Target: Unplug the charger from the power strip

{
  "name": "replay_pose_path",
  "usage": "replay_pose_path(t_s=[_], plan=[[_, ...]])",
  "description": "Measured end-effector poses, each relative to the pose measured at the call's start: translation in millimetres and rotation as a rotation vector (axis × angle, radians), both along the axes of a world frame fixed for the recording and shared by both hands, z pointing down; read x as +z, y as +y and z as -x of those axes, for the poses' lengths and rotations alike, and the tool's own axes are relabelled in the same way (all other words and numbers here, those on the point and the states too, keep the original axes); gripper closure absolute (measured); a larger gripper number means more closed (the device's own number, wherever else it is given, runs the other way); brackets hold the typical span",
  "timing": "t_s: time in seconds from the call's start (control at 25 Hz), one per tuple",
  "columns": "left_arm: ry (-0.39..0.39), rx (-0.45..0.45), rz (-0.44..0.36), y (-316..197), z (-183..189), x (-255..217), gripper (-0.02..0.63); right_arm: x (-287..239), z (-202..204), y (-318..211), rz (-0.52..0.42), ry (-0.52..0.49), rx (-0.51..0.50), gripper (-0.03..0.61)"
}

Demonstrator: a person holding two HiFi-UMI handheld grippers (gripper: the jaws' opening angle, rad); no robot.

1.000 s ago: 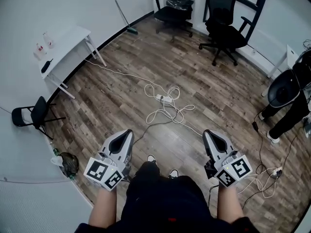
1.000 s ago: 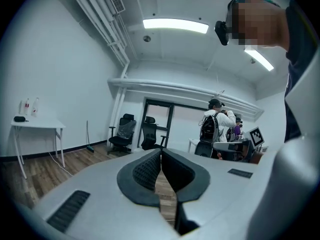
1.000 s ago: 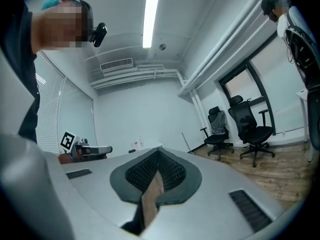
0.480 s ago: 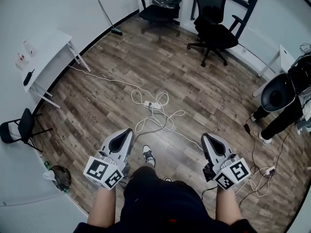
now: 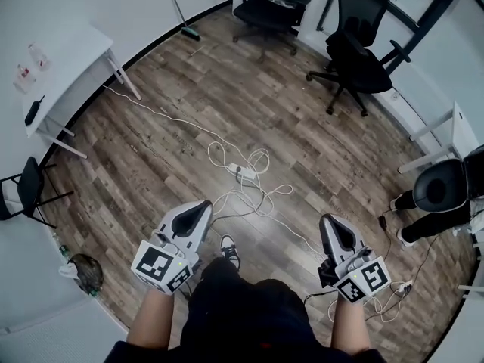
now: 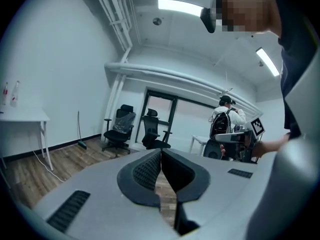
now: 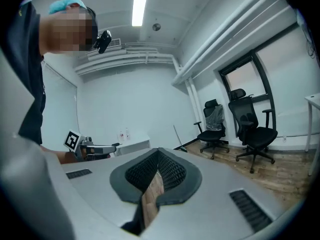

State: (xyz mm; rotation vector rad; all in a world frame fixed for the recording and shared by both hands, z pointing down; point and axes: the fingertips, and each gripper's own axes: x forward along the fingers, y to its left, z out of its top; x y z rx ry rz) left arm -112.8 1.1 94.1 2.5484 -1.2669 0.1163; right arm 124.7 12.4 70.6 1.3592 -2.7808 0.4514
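- Charger (image 5: 239,171) sits in the power strip (image 5: 249,177) on the floor in the head view, well ahead of the left gripper (image 5: 203,206) and right gripper (image 5: 330,222).
- Left gripper view: jaws closed, holding nothing.
- Right gripper view: closed and empty too.
- Step seems to be getting close; next, reach down, open, grab the charger.

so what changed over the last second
The person has stepped toward the power strip; it now lies nearer the grippers in the head view. Nothing was taken hold of or let go. The left gripper and right gripper stay shut and empty, held out ahead.
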Motion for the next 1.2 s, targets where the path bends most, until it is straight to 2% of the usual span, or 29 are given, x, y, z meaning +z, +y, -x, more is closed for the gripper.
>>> replay_pose_path(t_s=[0.16, 0.36, 0.6, 0.68, 0.84, 1.0, 1.2], plan=[[0.009, -0.016, 0.050, -40, 28, 16, 0.588, 17, 19, -47, 0.023, 0.040, -0.011, 0.560], [0.086, -0.047, 0.103, -79, 27, 31, 0.591, 37, 33, -100, 0.041, 0.082, -0.063, 0.560], [0.052, -0.128, 0.106, -121, 19, 67, 0.591, 90, 32, -165, 0.075, 0.106, -0.173, 0.560], [0.015, -0.186, 0.101, -140, 21, 97, 0.591, 127, 29, -190, 0.103, 0.118, -0.219, 0.558], [0.012, -0.258, 0.136, -172, 20, 175, 0.592, 209, 27, -233, 0.150, 0.176, -0.307, 0.558], [-0.014, -0.266, 0.177, -191, 15, 260, 0.592, 296, 25, -262, 0.166, 0.179, -0.327, 0.558], [-0.058, -0.218, 0.215, -219, 6, 388, 0.592, 426, 25, -286, 0.193, 0.202, -0.322, 0.558]])
